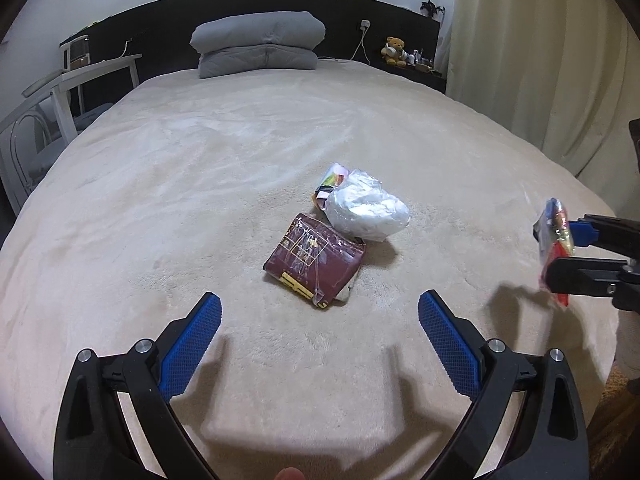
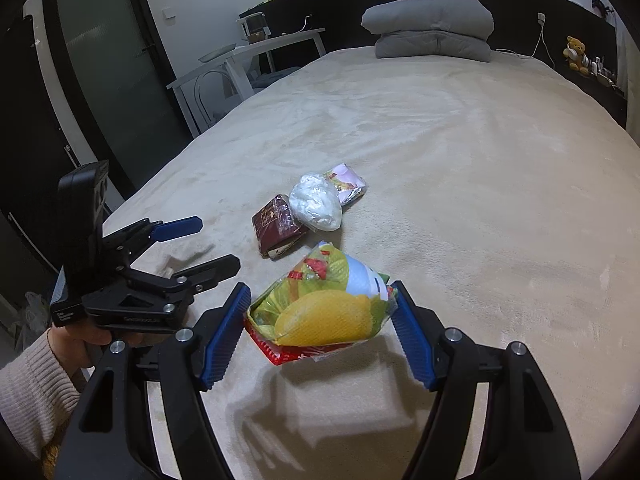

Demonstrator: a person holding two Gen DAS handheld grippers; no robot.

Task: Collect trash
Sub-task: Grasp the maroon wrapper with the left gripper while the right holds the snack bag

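Right gripper clamped on a yellow-green snack bag, pads pressing both sides, held just above the bed. Seen from the left wrist camera at far right, bag pinched edge-on between the fingers. Left gripper spread wide, gripping nothing, hovering over the blanket near a maroon packet. Farther back, touching that packet, lay a white crumpled bag, with a colourful wrapper tucked behind it. Same cluster in the right view: packet, white bag, wrapper. At the headboard sat folded grey pillows.
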